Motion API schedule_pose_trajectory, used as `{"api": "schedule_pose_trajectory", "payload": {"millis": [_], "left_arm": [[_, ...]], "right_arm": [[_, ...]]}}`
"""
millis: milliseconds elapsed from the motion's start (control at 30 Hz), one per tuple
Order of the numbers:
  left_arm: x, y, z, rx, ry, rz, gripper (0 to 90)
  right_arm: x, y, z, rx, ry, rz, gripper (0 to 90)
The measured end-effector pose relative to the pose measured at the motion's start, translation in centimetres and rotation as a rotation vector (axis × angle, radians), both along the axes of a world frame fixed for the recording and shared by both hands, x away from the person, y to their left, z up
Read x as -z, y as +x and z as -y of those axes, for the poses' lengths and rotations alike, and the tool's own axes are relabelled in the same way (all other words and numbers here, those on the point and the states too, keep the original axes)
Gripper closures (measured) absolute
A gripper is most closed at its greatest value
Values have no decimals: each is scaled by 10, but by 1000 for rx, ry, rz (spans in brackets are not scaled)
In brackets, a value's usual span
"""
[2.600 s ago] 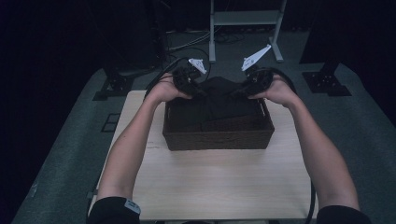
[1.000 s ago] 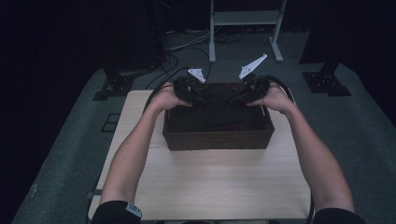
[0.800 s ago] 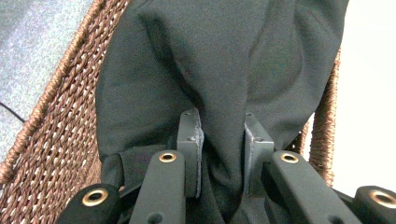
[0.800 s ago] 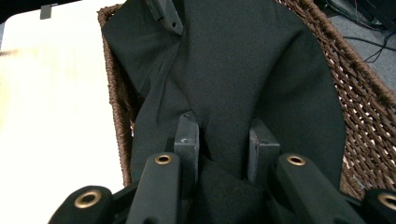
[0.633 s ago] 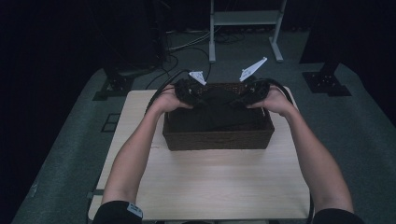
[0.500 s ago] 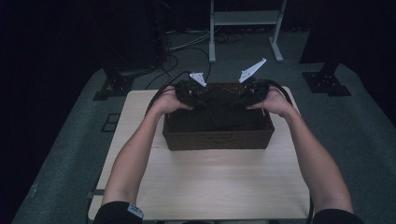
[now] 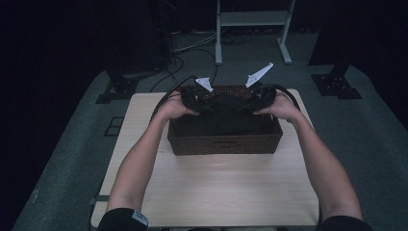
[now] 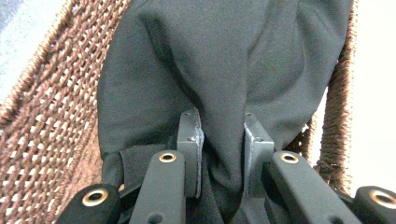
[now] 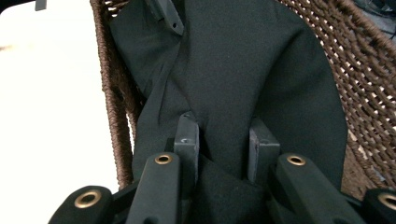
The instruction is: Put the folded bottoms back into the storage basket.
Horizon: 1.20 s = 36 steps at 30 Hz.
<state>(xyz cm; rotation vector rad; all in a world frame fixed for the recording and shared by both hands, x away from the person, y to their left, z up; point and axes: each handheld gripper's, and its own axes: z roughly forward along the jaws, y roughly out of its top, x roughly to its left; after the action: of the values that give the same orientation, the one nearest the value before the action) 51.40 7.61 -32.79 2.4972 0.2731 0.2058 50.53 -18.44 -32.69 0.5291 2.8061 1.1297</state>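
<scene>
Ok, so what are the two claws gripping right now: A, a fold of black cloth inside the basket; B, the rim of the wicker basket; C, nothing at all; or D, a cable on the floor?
A: in each gripper view the jaws pinch a bunched fold of the black cloth, and the high view shows the left claw and right claw over the wicker basket where it lies.

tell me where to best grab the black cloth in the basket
Pinch a raised fold of the black cloth from above, one near each end of the wicker basket. It lies slack inside the walls, so its sides are blocked. Both grippers, left gripper and right gripper, clamp such folds.
</scene>
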Motion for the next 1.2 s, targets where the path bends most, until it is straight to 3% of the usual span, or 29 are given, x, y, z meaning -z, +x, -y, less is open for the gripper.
{"api": "schedule_pose_trajectory", "payload": {"millis": [1200], "left_arm": [[22,6,7,-11,50,-8,734]], "right_arm": [[25,5,1,28,-7,-50,700]]}}
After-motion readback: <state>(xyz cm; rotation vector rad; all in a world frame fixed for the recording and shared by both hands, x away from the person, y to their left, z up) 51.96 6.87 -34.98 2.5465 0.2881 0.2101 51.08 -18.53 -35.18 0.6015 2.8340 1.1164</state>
